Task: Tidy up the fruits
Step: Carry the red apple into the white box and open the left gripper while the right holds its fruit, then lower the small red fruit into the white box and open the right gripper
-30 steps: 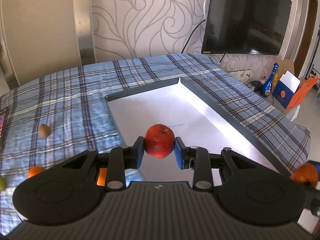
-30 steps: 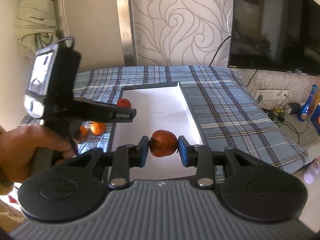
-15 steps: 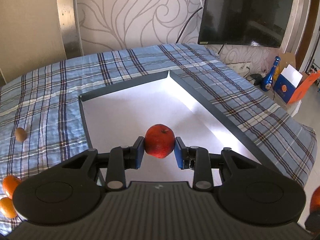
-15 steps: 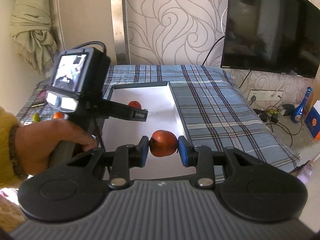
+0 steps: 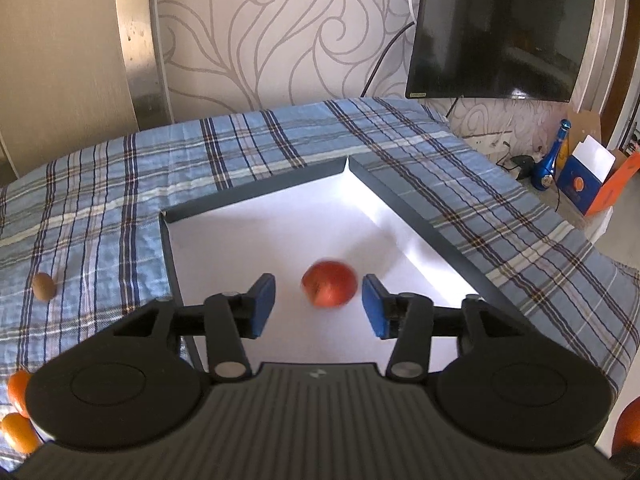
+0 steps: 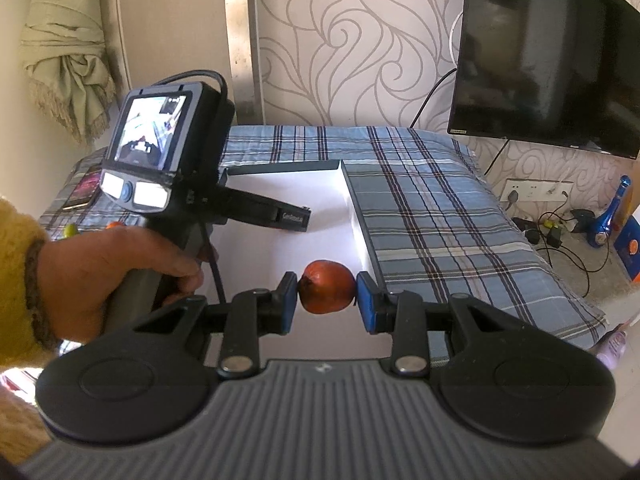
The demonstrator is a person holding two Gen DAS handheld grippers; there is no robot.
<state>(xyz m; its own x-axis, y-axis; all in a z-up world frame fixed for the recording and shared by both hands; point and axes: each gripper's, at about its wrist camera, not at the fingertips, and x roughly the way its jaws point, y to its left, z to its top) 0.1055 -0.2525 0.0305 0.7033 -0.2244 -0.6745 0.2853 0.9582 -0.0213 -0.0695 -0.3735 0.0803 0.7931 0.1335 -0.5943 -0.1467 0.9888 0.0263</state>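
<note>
Over the white tray [image 5: 404, 220], I am parting my left gripper [image 5: 318, 308] to drop its red apple [image 5: 329, 283] inside, while my right gripper [image 6: 327, 300] is clamping another apple [image 6: 327, 287], awaiting its turn.

A patterned room around a plaid-covered bed

A dark television [image 6: 556, 60] hangs on swirl-patterned wallpaper [image 5: 280, 32]. A blue plaid bedspread [image 5: 132, 184] covers the bed. On the floor stand a blue bottle [image 5: 550, 160] and an orange-and-blue box [image 5: 588, 188], near a wall socket [image 6: 536, 190] with tangled cables. A knotted pale-green curtain [image 6: 64, 52] hangs at the left.
</note>
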